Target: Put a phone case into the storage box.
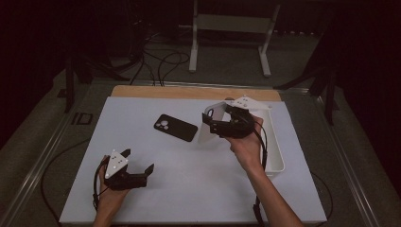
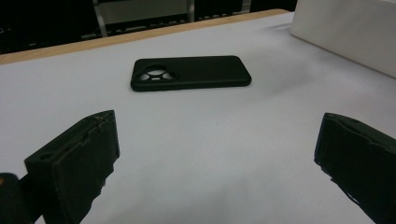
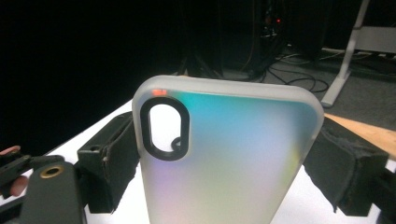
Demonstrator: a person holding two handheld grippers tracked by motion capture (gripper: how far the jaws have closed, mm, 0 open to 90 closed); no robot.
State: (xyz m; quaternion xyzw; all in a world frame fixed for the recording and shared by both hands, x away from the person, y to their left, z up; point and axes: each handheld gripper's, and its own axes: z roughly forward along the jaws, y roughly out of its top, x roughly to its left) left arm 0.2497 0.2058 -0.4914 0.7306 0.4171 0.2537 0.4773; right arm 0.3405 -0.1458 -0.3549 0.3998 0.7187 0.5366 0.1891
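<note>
High view steep over white table; gripper views low, close; black case shared.

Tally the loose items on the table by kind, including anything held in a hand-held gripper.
Black phone cases: 1, lying flat on the table.
Frosted translucent phone cases: 1, held upright in the right hand-held gripper.
White bins: 1.
Total: 3.

White bin at table right — black phone case mid-table.
</note>
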